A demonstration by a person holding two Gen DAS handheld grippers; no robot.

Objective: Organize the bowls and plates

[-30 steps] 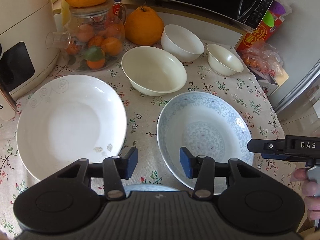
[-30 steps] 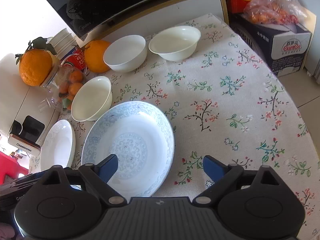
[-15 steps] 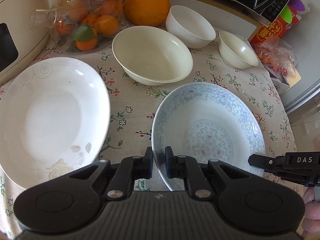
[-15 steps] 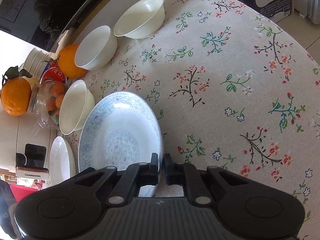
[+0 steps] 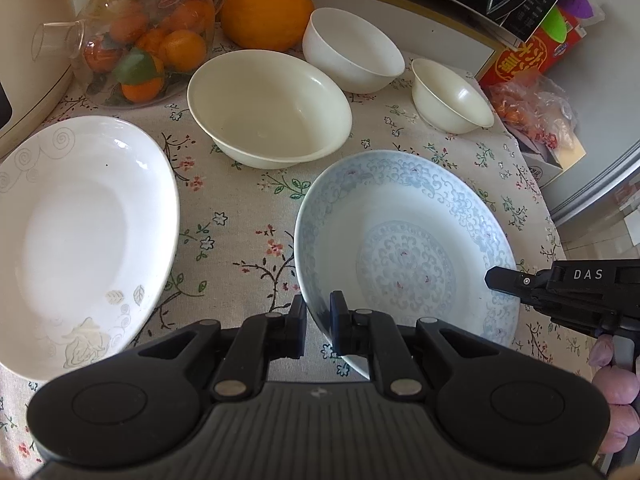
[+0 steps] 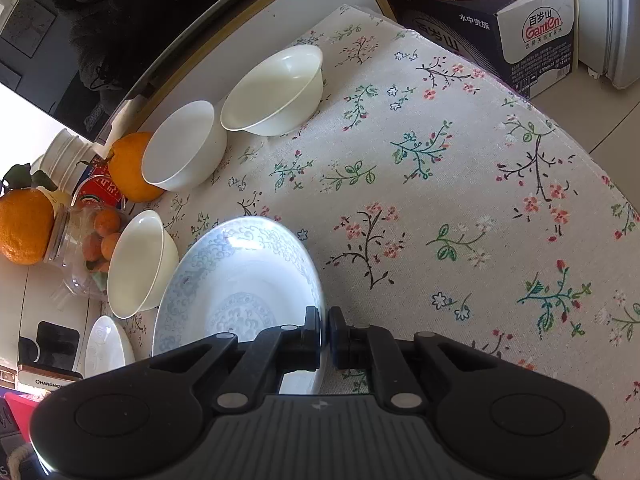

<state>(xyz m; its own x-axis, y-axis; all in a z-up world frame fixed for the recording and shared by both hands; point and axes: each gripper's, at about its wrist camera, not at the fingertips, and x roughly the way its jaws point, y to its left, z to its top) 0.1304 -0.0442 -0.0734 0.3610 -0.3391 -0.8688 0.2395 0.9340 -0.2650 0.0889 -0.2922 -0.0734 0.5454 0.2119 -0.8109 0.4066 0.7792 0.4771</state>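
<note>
We have the blue plate near the table's front edge, left gripper and right gripper each clamped on its thin rim. It looks stiff, slick, breakable; opposite rims seem safest.

Two close wrist views angled down, sharing blue-patterned plate

A pale blue scroll-patterned plate sits on a beige floral tablecloth beside cream bowls.
</note>
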